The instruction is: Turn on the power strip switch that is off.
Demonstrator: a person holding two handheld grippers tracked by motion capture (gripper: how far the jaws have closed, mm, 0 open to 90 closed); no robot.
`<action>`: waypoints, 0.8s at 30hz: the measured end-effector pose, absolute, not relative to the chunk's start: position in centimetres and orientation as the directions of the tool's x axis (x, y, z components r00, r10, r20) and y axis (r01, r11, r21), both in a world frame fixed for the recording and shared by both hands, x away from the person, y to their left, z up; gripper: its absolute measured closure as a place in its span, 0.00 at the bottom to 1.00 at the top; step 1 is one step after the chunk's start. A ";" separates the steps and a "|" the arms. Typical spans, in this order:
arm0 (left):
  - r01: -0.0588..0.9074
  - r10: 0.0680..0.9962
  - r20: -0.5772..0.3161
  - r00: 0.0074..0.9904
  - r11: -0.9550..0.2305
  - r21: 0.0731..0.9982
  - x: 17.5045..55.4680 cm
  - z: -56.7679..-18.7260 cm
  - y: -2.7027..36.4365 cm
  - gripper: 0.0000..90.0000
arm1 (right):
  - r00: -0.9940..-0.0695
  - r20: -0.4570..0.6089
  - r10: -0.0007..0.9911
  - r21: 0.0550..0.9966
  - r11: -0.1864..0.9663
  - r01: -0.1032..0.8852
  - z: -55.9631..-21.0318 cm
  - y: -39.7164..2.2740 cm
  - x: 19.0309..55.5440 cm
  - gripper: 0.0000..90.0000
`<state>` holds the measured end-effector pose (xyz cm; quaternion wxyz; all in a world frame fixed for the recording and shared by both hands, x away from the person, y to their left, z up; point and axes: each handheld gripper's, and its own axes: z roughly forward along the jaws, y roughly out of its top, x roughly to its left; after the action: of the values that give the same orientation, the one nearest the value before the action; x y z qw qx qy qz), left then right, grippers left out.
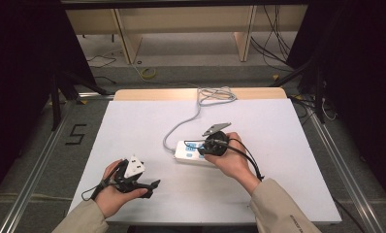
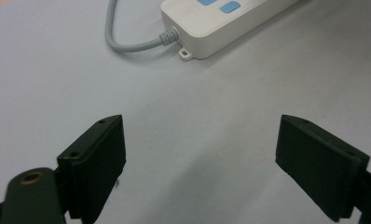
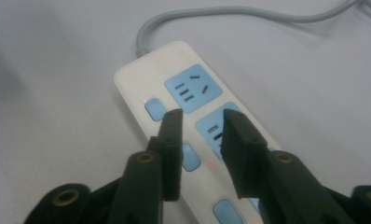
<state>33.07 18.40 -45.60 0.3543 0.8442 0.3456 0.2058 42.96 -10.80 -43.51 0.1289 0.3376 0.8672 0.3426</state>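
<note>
A white power strip (image 1: pixel 185 154) with blue sockets and blue switch buttons lies at the middle of the white table (image 1: pixel 288 165). Its grey cable (image 1: pixel 180 127) runs to a loose coil (image 1: pixel 216 95) at the far edge. My right gripper (image 1: pixel 203 149) hovers right over the strip (image 3: pixel 137 86), its jaws only a little apart and holding nothing; its tips (image 3: pixel 202 114) sit above a switch button (image 3: pixel 154 109) and a socket. A small red light (image 3: pixel 210 163) glows on the strip. My left gripper (image 1: pixel 152 188) rests near the front left, wide open (image 2: pixel 201 122) and holding nothing, facing the strip's cable end (image 2: pixel 211 32).
Bare white tabletop (image 2: pixel 183 93) lies between the left gripper and the strip. The table's far edge is a wooden strip (image 1: pixel 152 93). Loose cables (image 1: pixel 273 43) and a yellow ring (image 1: pixel 149 73) lie on the floor beyond, with metal rails (image 1: pixel 346 160) along both sides.
</note>
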 end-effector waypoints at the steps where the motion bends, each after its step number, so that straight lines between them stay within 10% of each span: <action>1: 0.439 0.730 0.102 0.676 -0.510 0.740 33.1 -45.6 18.4 0.17 | -0.743 0.008 0.669 0.686 0.537 0.491 -43.4 -10.9 42.9 0.71; 24: 0.442 0.733 0.103 0.672 -0.509 0.739 33.1 -45.6 18.5 0.17 | -0.765 0.034 0.643 0.769 0.472 0.431 -42.6 -15.8 39.9 0.42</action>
<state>33.07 18.51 -45.63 0.3527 0.8437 0.3482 0.2063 39.91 -15.75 -42.61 0.1309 0.3167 0.8478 0.4047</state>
